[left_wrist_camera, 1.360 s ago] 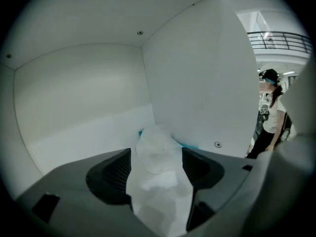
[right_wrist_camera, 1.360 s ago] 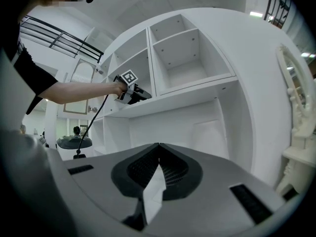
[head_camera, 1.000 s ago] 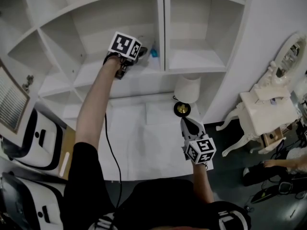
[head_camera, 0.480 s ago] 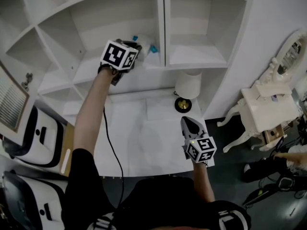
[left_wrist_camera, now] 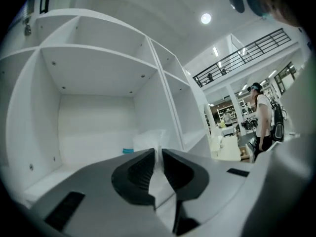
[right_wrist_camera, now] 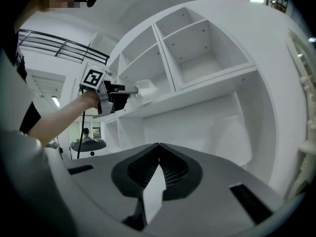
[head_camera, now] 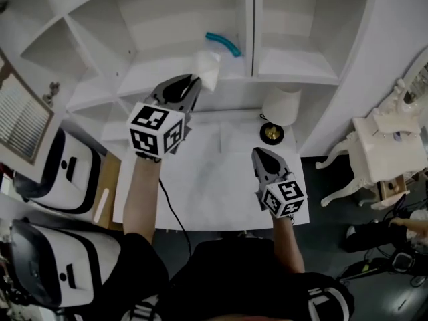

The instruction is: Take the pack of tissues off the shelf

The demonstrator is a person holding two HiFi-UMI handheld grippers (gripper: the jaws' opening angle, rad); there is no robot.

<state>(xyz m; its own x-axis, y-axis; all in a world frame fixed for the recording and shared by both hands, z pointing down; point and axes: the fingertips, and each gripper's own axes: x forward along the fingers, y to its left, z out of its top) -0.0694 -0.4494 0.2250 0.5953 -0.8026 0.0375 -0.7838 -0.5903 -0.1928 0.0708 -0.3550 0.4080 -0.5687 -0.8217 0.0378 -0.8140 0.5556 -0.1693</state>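
Pack of tissues point(left_wrist_camera: 147, 140), pinched by the left tool point(left_wrist_camera: 157, 152), is partly hidden.

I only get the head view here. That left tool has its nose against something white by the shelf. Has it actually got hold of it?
Observer: Yes. The left gripper view shows the left tool shut on a thin edge of the pack of tissues, which is pinched tight.
Operator: And the other tool, lower down, is it carrying anything?
Observer: No. The right gripper view shows the right tool with its jaws together and nothing between them.
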